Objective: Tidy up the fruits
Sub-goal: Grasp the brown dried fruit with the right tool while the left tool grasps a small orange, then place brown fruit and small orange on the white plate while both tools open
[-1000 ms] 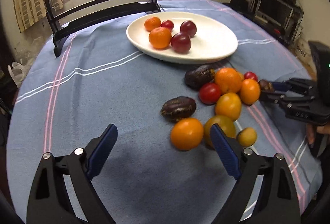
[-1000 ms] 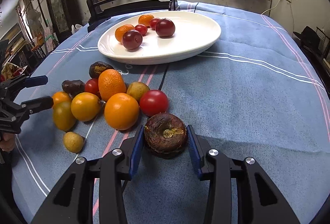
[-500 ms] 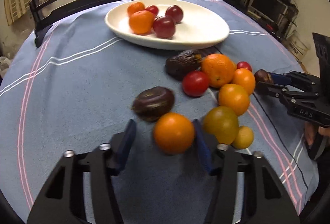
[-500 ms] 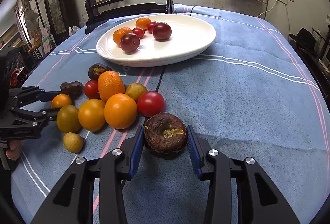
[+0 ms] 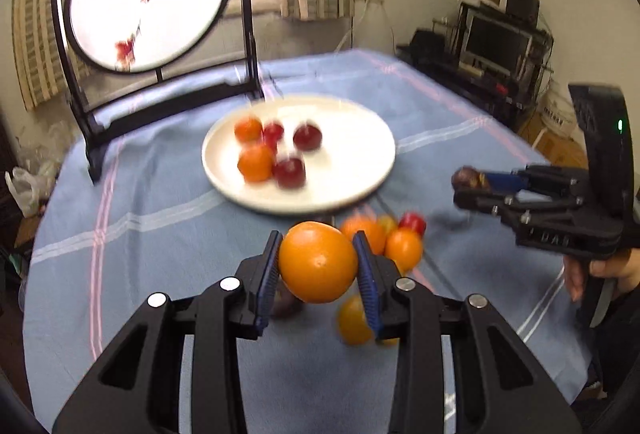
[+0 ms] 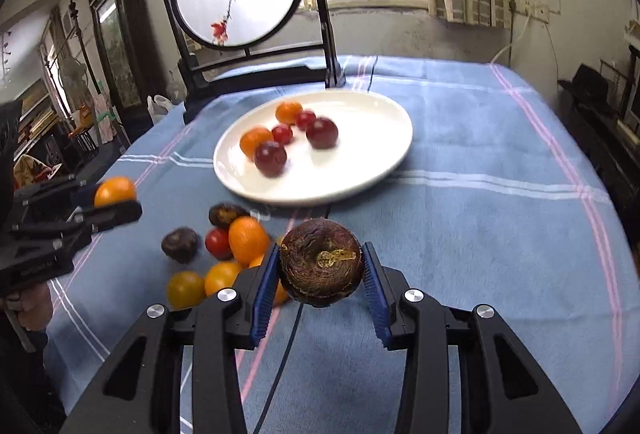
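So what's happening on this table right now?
A person is sorting fruit with two handheld grippers. The left gripper is closing on a round orange fruit held clear of the blue striped tablecloth. The right gripper is shut on a dark brown wrinkled fruit, also lifted. The white oval plate beyond already holds five small orange and red fruits, while a cluster of loose fruit waits on the cloth.

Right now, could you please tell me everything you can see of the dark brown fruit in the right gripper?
The dark brown fruit is round, with wrinkled, dry-looking skin and a sunken centre showing a yellowish patch facing the camera. The right gripper clamps it between blue ribbed pads, lifted clear above the blue tablecloth. Nothing else touches it.
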`<state>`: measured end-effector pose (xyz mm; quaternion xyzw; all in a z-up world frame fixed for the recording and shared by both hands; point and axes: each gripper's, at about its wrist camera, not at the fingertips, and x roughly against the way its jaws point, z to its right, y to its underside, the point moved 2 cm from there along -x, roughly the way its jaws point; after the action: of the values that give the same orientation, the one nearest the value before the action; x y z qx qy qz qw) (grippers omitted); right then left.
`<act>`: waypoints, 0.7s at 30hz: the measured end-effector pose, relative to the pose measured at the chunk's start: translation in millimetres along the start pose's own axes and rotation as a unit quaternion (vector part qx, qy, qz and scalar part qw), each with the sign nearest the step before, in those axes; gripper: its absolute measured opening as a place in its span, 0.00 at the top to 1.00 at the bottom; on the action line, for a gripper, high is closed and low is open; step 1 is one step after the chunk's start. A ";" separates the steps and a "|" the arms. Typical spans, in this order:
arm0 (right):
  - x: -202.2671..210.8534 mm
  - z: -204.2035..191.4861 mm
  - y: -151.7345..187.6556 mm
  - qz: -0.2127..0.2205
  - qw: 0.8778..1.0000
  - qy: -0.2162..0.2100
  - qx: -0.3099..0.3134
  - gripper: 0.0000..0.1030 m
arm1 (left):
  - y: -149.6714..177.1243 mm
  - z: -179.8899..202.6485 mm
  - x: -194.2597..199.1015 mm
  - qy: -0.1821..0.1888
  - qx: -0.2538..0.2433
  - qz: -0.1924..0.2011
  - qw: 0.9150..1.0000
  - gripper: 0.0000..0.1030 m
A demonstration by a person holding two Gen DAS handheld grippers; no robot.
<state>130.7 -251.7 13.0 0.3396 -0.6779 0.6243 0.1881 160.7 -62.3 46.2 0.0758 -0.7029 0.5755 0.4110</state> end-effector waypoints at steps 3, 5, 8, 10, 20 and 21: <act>-1.1 -3.4 -22.9 0.010 1.000 0.004 0.015 0.60 | -29.3 -7.1 -2.9 -0.023 0.015 0.035 0.999 0.66; -7.1 -6.4 -35.1 0.013 1.000 0.003 0.022 0.60 | -42.4 -13.3 -14.4 -0.027 0.031 0.037 0.998 0.66; -24.8 -10.8 -52.1 0.011 1.000 -0.005 0.026 0.60 | -54.7 -23.8 -42.9 -0.045 0.057 0.019 0.997 0.66; -39.4 -11.5 -59.6 0.005 1.000 -0.005 0.028 0.60 | -57.8 -31.5 -64.5 -0.058 0.068 0.003 0.996 0.66; -109.4 -1.2 -75.3 -0.040 0.999 0.007 0.021 0.59 | -60.2 -62.0 -135.6 -0.050 0.132 -0.060 0.988 0.66; -114.7 0.3 -76.1 -0.045 0.999 0.005 0.017 0.57 | -60.7 -61.5 -138.5 -0.052 0.133 -0.063 0.988 0.66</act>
<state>263.8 -225.4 -10.3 0.3699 -0.6505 0.6280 0.2137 316.2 -79.2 -0.5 0.2036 -0.6340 0.6324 0.3957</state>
